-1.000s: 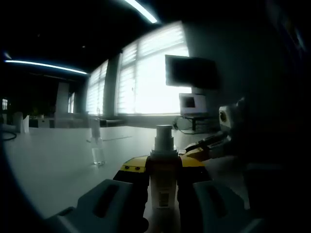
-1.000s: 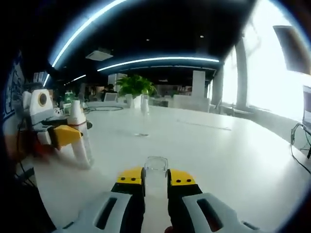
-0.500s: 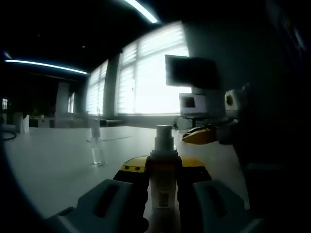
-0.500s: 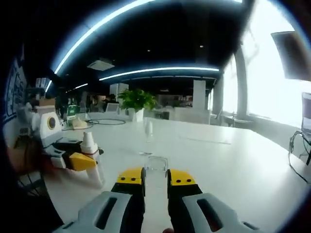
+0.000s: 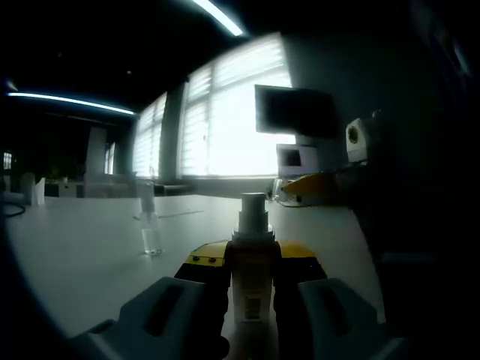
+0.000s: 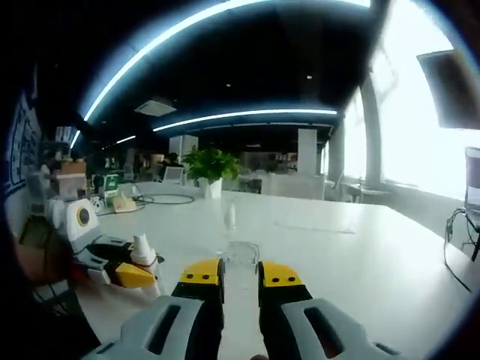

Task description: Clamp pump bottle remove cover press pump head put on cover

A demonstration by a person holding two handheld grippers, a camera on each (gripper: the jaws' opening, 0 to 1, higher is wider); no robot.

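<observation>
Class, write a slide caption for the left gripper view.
Left tool clamps uncapped pump bottle upright on white table.

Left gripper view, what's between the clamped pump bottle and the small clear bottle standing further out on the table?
Bare white table separates the pump bottle from the clear bottle.

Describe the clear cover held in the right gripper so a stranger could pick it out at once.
Start at the big white table in the right gripper view and come down to the yellow-tipped right gripper. Pinched between its jaws stands a small clear plastic cover; unlike the white pump bottle to its left, it is see-through.
</observation>
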